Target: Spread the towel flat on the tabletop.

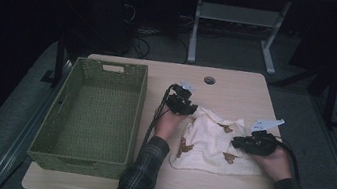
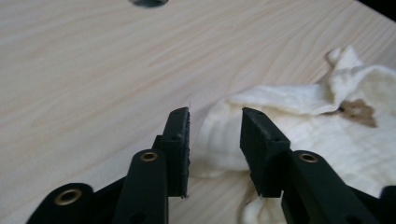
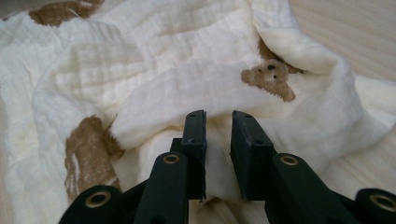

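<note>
High view shows a cream cloth (image 1: 209, 143) with brown bear prints lying rumpled on the light wooden table (image 1: 237, 92), to the right of a green woven basket (image 1: 90, 113). At the cloth's upper left corner sits the left gripper (image 1: 186, 106); in the left gripper view its jaws stand apart, with a cloth edge (image 2: 219, 135) lying between them and no pad pressing on it. On the cloth's right side rests the right gripper (image 1: 250, 143); in the right gripper view its jaws (image 3: 218, 140) stand a narrow gap apart over a fold of the cloth (image 3: 154, 93), and whether they pinch fabric I cannot tell.
</note>
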The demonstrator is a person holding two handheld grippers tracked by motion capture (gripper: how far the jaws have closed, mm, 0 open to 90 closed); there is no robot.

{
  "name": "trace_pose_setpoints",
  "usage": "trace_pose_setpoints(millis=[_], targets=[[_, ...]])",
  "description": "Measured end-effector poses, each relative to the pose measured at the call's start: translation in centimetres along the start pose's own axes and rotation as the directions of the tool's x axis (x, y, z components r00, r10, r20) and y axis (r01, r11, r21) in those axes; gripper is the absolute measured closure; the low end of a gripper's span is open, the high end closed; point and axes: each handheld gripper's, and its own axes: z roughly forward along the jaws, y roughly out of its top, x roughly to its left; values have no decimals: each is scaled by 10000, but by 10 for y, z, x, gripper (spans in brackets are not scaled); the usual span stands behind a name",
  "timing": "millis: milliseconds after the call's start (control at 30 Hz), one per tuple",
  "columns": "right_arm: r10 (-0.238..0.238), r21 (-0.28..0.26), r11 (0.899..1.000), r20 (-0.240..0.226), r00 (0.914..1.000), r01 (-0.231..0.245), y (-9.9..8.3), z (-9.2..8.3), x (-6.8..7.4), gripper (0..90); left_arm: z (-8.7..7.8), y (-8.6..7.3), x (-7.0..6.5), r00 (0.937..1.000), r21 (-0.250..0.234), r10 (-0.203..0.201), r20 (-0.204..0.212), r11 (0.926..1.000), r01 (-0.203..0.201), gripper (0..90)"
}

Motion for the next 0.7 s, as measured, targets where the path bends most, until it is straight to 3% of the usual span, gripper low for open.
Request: trace_pose_setpoints(millis=[167, 300, 367, 500, 700], targets=[[7, -10, 10000, -35, 10000, -7, 0, 0, 1, 748, 9, -11, 8, 9996, 135, -263, 99, 9996, 262, 607], [12, 12, 10000, -45, 10000, -12, 1, 1, 1, 748, 15, -16, 9, 9992, 242, -243, 304, 9994, 236, 605], [51, 55, 10000, -67, 10000, -50, 0, 1, 1, 748, 17, -18, 9, 9995, 371, -106, 288, 9993, 95, 645], [-43, 123, 9999, -55, 10000, 44, 0, 2, 1, 748, 17, -19, 10, 9993, 296, -31, 385, 9996, 19, 847], [-94, 262, 9996, -8, 10000, 95, 0, 4, 0, 748, 6, -10, 14, 9999, -55, -61, -109, 10000, 60, 867]])
